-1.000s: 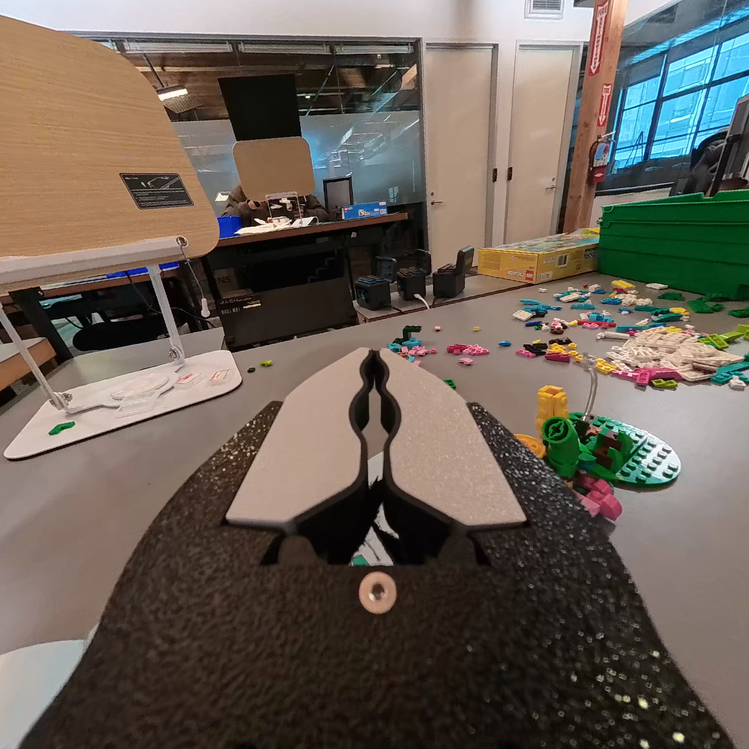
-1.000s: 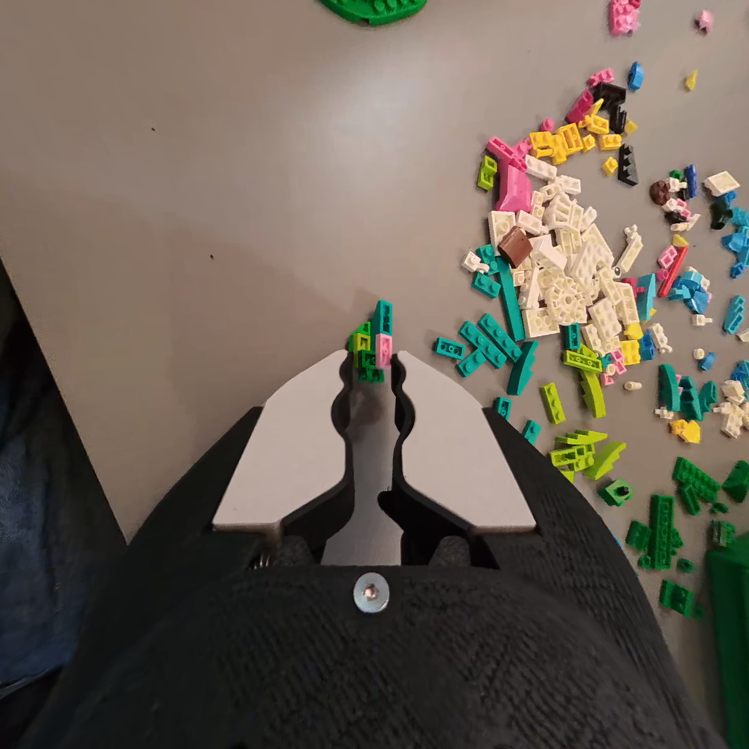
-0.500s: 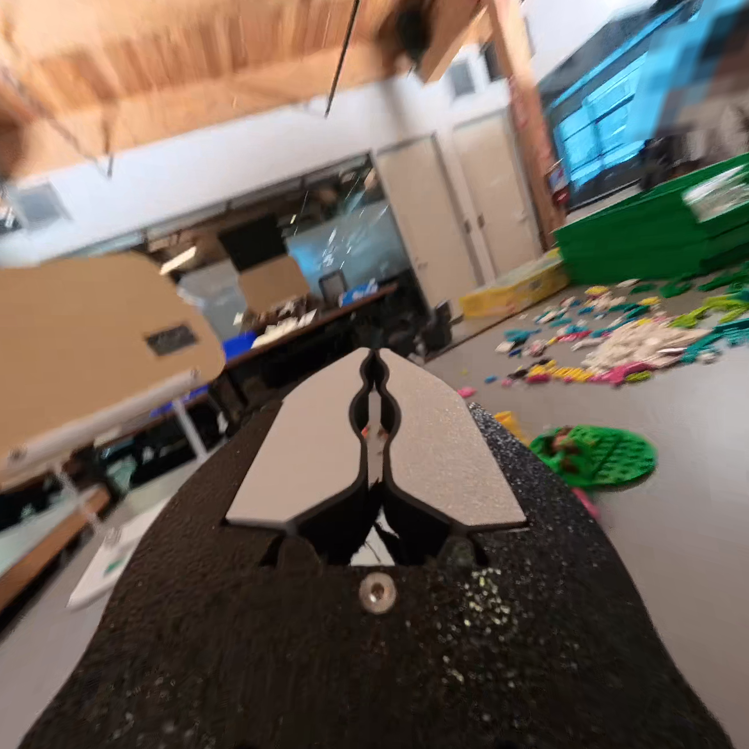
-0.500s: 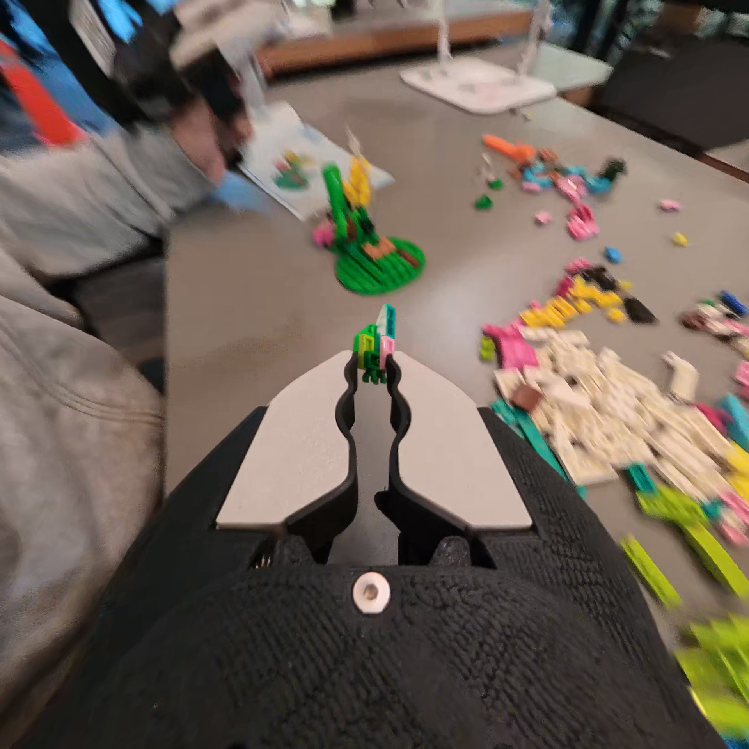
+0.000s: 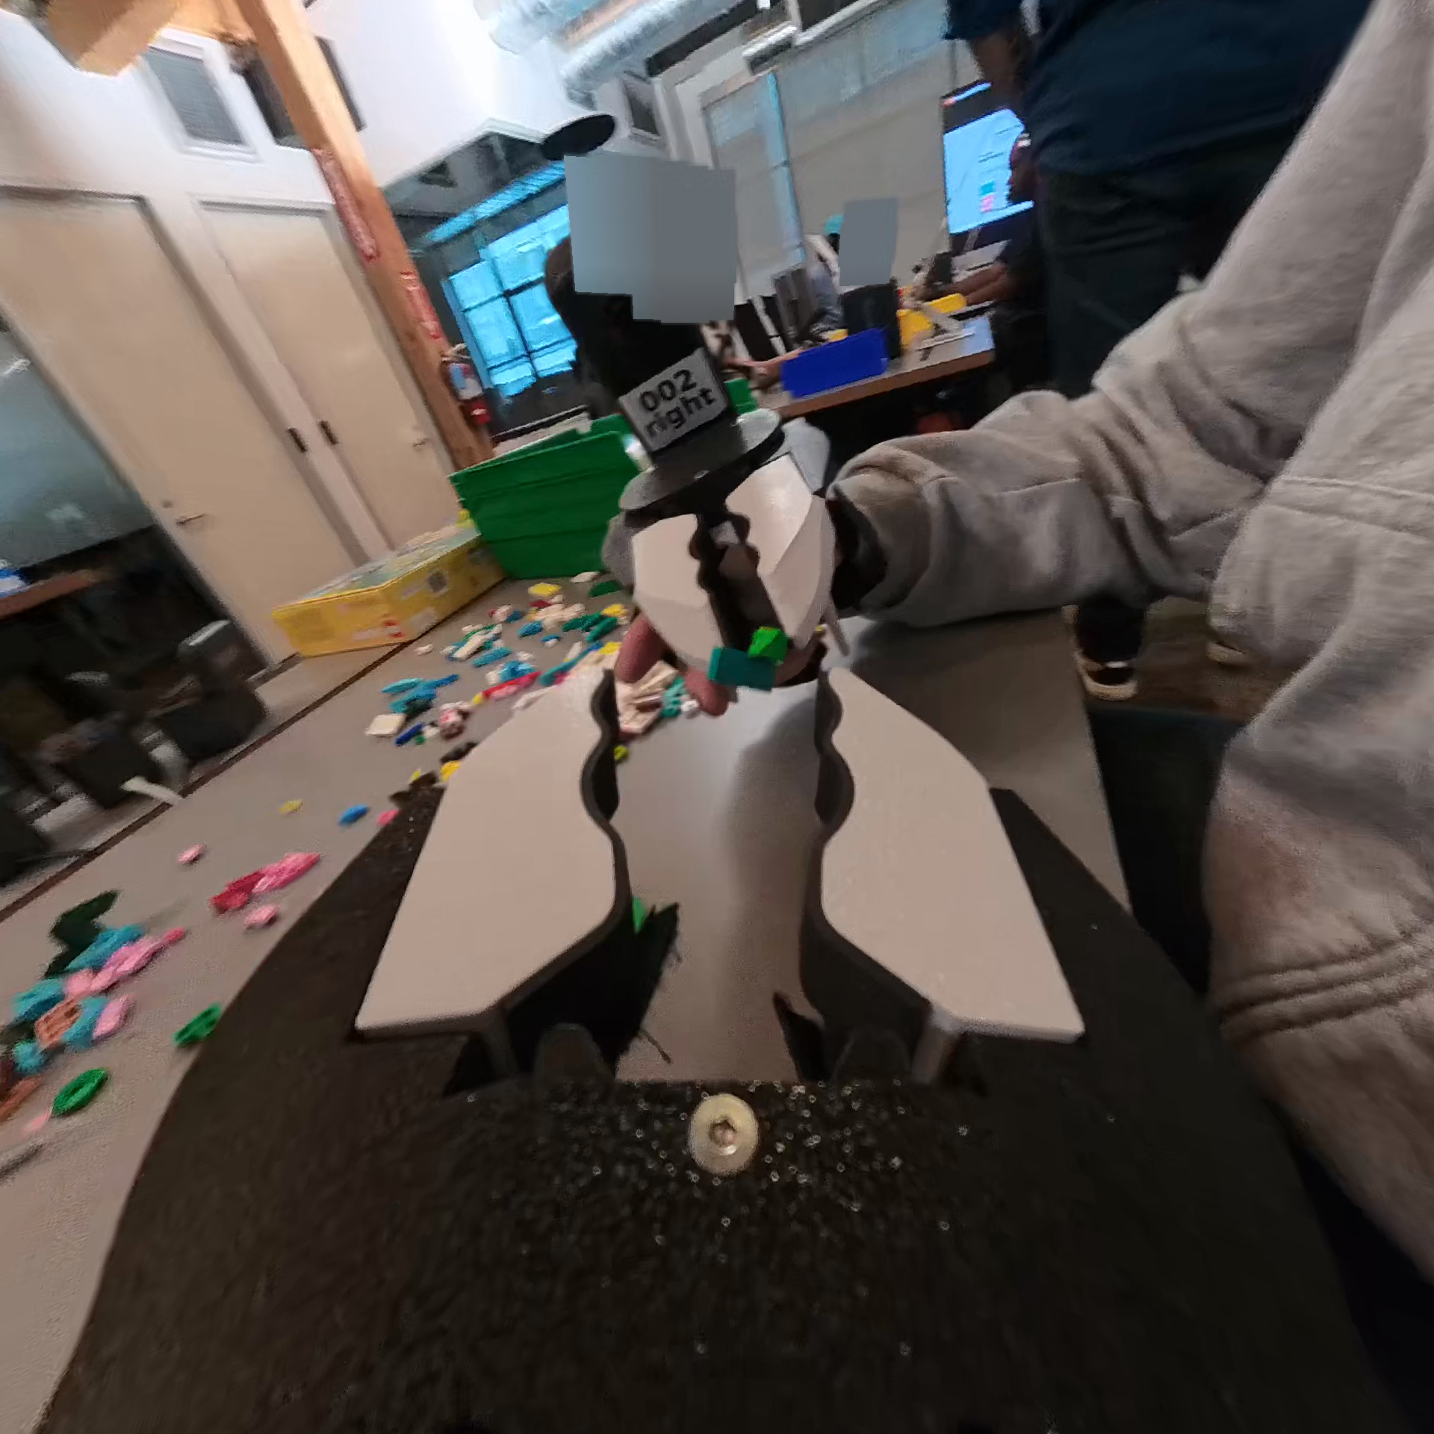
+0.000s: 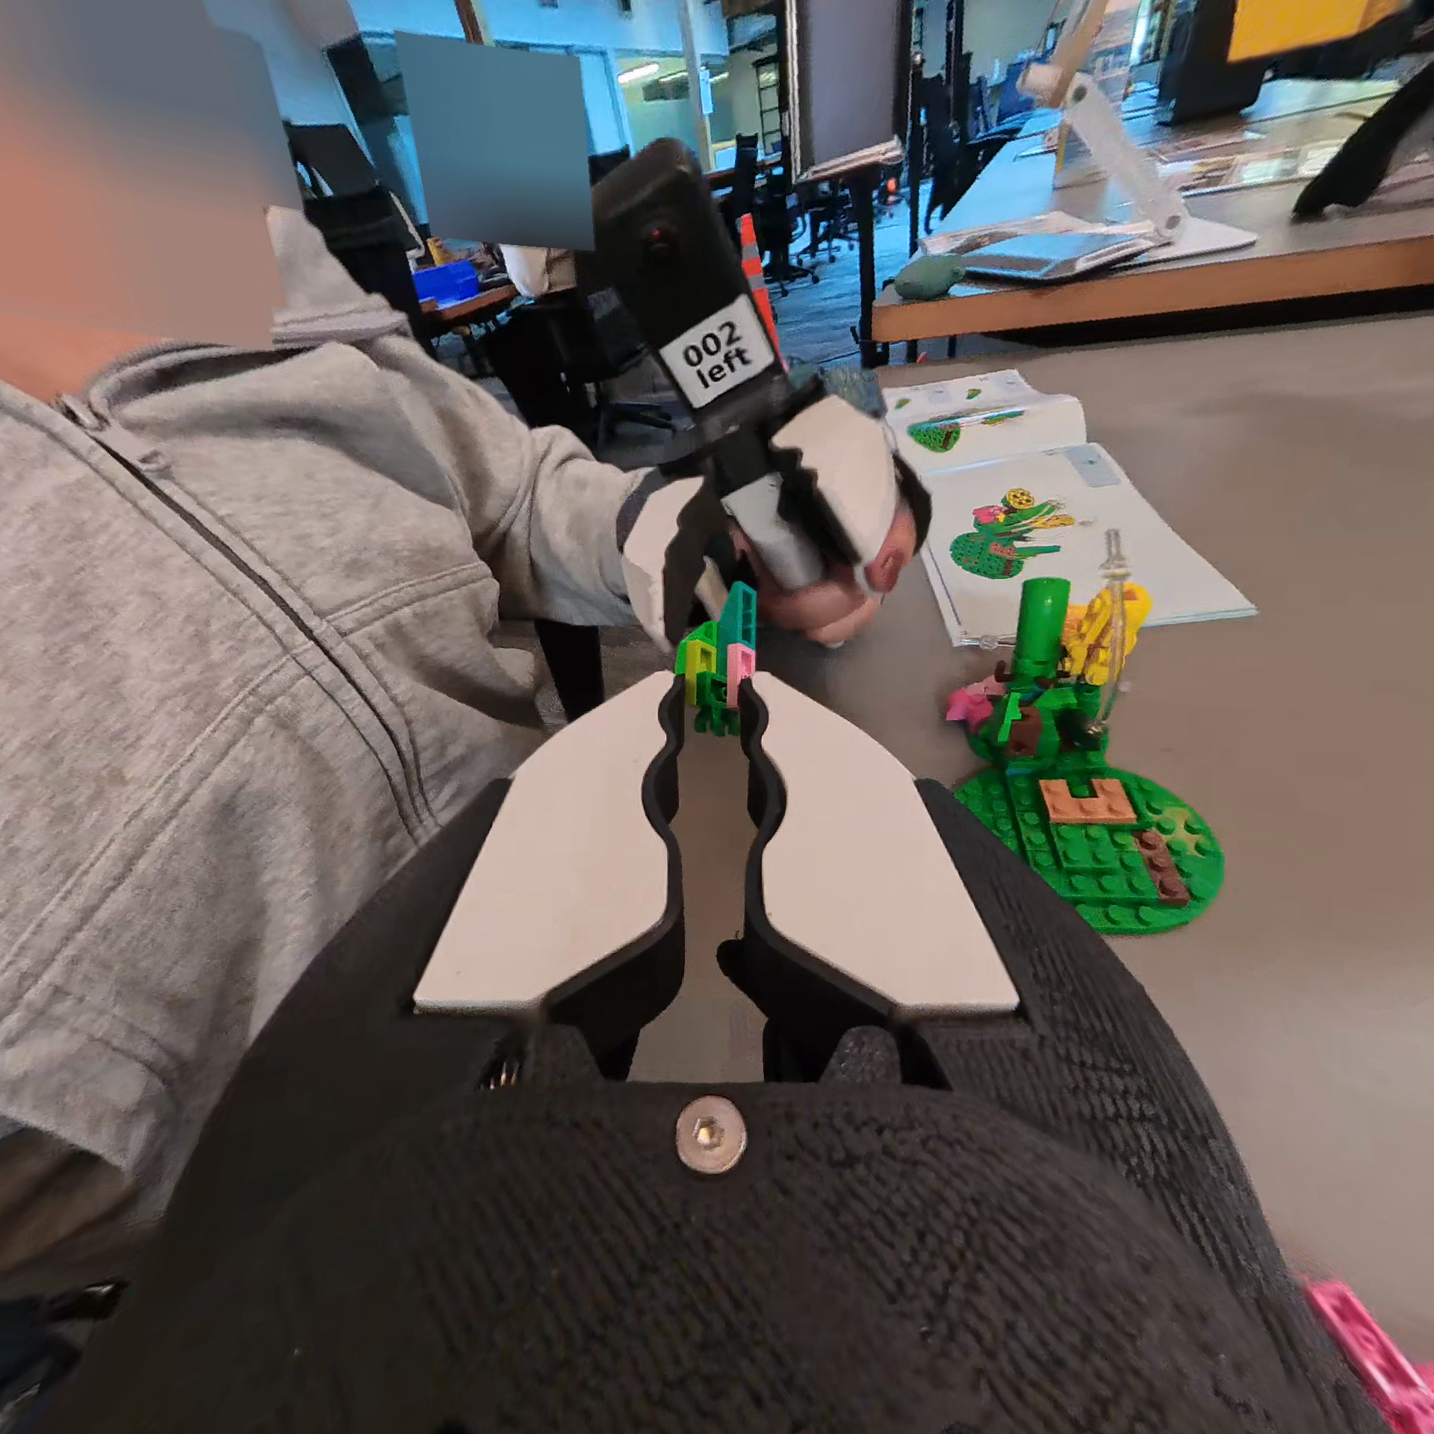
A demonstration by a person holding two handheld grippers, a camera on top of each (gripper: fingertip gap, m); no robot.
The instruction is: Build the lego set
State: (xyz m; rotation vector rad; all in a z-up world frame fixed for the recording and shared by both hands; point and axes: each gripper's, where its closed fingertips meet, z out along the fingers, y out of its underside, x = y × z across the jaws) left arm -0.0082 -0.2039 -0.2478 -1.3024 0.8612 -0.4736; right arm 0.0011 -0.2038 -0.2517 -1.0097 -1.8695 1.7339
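While the right claw (image 6: pixel 710 683) pinches a small stack of green, teal and pink bricks (image 6: pixel 722 659) in the air above the grey worktop (image 6: pixel 1280 543), clear of the loose pieces (image 5: pixel 543 628), the left claw (image 5: pixel 710 698) faces it close by, wide and bare.

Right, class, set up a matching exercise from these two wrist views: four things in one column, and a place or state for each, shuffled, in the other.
Things
1. left claw
2. right claw
3. round green baseplate
4. instruction booklet

Places or states
A. lies open on the grey table, beyond the plant model
B. fingers spread, nothing between them
C. closed on a small brick cluster of green, teal and pink
D. flat on the table, carrying a green stem and yellow pieces

Pairs: 1-B, 2-C, 3-D, 4-A
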